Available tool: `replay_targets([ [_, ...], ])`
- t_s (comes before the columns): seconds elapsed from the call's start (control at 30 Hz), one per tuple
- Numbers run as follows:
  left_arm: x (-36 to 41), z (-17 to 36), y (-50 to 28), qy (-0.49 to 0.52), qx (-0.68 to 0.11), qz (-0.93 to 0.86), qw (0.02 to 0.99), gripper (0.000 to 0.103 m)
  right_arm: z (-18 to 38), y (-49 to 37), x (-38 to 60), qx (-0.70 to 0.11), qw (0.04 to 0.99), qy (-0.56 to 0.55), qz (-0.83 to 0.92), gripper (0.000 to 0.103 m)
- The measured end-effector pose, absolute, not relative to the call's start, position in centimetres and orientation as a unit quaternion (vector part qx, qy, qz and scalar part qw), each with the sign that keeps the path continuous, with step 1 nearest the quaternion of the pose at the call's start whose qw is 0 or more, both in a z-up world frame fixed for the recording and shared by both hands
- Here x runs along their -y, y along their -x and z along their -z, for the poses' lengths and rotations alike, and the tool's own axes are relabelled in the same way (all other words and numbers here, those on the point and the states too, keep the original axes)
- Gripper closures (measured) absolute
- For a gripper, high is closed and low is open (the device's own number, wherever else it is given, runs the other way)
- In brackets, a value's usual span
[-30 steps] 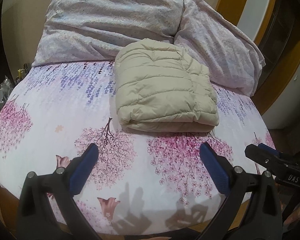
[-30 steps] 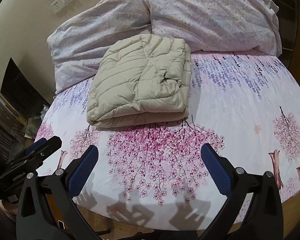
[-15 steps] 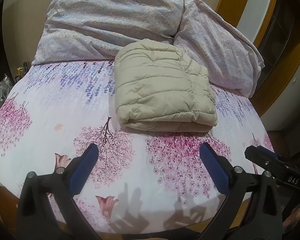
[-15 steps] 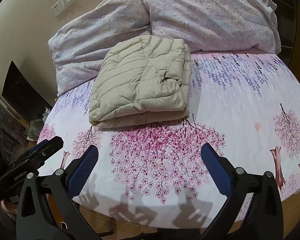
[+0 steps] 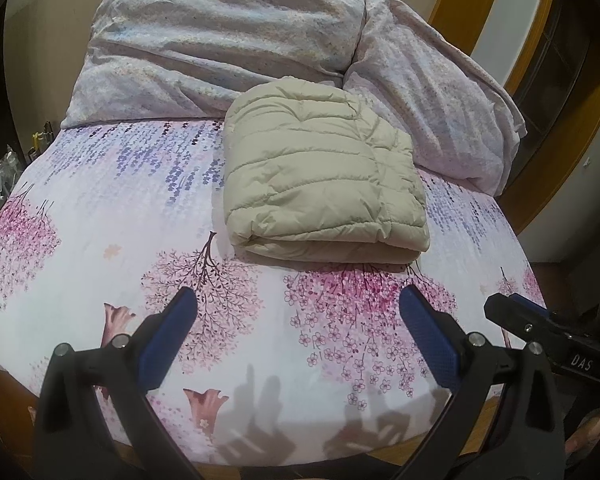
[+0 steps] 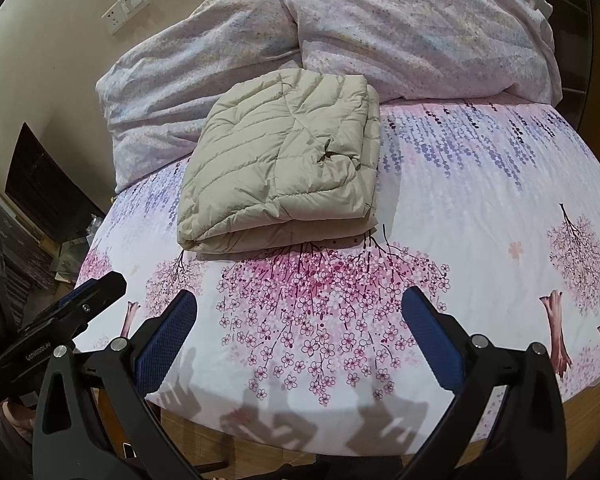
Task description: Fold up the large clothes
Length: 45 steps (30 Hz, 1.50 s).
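A beige quilted puffer jacket (image 5: 320,176) (image 6: 284,160) lies folded into a thick rectangle on the floral bed sheet (image 5: 112,220) (image 6: 480,208), its far edge against the bedding. My left gripper (image 5: 298,304) hangs open over the bed's near edge, well short of the jacket, with nothing between its blue fingers. My right gripper (image 6: 300,304) is open too, empty, at the same near edge. The tip of the right gripper (image 5: 516,316) shows at the right of the left wrist view; the tip of the left gripper (image 6: 88,300) shows at the left of the right wrist view.
A crumpled pale duvet and pillows (image 5: 228,44) (image 6: 412,28) fill the head of the bed behind the jacket. A wooden frame (image 5: 548,152) stands to the right. Wall sockets (image 6: 125,6) and a dark cabinet (image 6: 44,184) sit left. Wooden floor lies below the mattress edge.
Both grippers have drawn back slightly from the bed and stay open. The folded jacket has not moved.
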<state>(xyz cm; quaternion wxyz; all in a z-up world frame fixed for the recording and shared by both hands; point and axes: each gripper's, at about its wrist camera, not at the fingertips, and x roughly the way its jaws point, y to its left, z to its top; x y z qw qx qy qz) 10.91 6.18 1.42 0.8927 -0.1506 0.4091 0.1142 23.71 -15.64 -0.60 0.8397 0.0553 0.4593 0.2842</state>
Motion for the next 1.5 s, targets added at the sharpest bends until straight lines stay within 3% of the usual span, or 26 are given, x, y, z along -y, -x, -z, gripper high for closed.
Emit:
replay_targets([
  [1.5, -6.21, -0.76, -11.30, 0.154, -0.414, -0.122, 0.889, 0.003, 1.25, -23.93, 15.41, -0.465, 0.835, -0.056, -0.287, 0.001],
])
